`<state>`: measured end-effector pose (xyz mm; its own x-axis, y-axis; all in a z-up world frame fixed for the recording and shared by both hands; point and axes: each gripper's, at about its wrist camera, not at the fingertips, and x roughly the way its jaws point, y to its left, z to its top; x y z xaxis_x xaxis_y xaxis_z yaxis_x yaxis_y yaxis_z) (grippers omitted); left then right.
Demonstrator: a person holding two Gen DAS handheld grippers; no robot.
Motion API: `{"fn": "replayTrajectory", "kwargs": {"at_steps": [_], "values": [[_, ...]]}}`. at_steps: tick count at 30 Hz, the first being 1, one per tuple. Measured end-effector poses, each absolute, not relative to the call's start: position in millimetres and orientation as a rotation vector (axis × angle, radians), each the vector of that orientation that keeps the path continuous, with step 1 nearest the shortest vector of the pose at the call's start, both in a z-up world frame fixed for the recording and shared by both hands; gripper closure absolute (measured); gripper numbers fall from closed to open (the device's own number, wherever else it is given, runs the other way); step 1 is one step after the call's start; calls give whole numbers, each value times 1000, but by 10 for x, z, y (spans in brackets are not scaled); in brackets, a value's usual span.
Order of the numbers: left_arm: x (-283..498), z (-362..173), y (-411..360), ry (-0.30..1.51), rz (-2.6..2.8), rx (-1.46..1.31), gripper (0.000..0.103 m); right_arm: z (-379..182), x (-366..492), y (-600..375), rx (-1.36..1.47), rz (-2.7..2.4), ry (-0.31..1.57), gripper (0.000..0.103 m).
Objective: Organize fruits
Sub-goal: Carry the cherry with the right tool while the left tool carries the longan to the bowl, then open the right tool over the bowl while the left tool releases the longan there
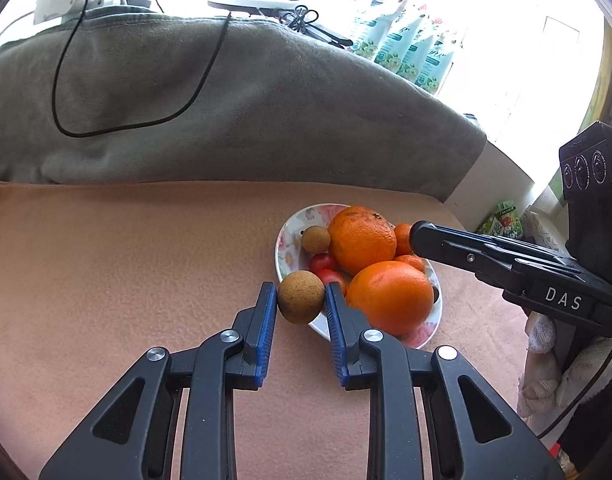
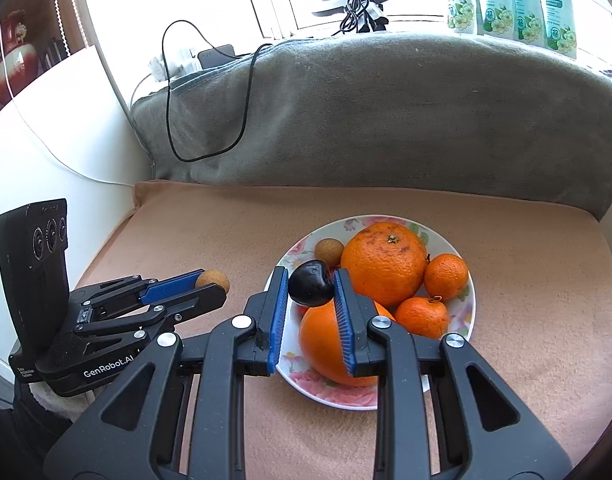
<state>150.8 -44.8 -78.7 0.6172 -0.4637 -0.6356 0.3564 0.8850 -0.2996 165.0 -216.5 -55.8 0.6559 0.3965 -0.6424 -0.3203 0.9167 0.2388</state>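
We hold a tan, rough-skinned longan (image 1: 300, 297) clamped between the blue pads of our left gripper (image 1: 300, 300), just beside the near-left rim of the floral plate (image 1: 288, 236) and above the peach cloth (image 1: 126, 272); from the right wrist view the same fruit (image 2: 213, 280) sits at the tips of that gripper, left of the plate and apart from it. Our right gripper (image 2: 311, 289) is closed on a dark, glossy plum-like fruit (image 2: 311, 289) over the plate's left side. On the plate (image 2: 468, 304) lie two large oranges, one at the back (image 2: 384, 264) and one at the front (image 2: 326, 340) partly behind our right finger, two small mandarins (image 2: 446, 276) (image 2: 422, 316) on the right, and a second longan (image 2: 329, 252) at the back left. The left wrist view also shows small red fruits (image 1: 322, 262) between the longan and the oranges. A grey blanket (image 2: 386, 120) with a black cable (image 2: 210, 112) rises behind the cloth
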Motion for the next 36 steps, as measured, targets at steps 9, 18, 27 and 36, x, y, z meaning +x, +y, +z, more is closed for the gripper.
{"fn": "replayTrajectory", "kwargs": {"at_steps": [9, 18, 27, 36], "values": [[1675, -845, -604, 798, -497, -154, 80, -628, 1774, -2400, 139, 355, 774, 79], [1730, -855, -667, 804, -507, -144, 80, -688, 1841, -2512, 165, 343, 796, 79], [1740, -843, -725, 796, -519, -130, 80, -698, 1839, -2516, 170, 342, 793, 78], [1728, -822, -735, 782, -526, -124, 79, -696, 1823, -2544, 183, 344, 791, 78]]}}
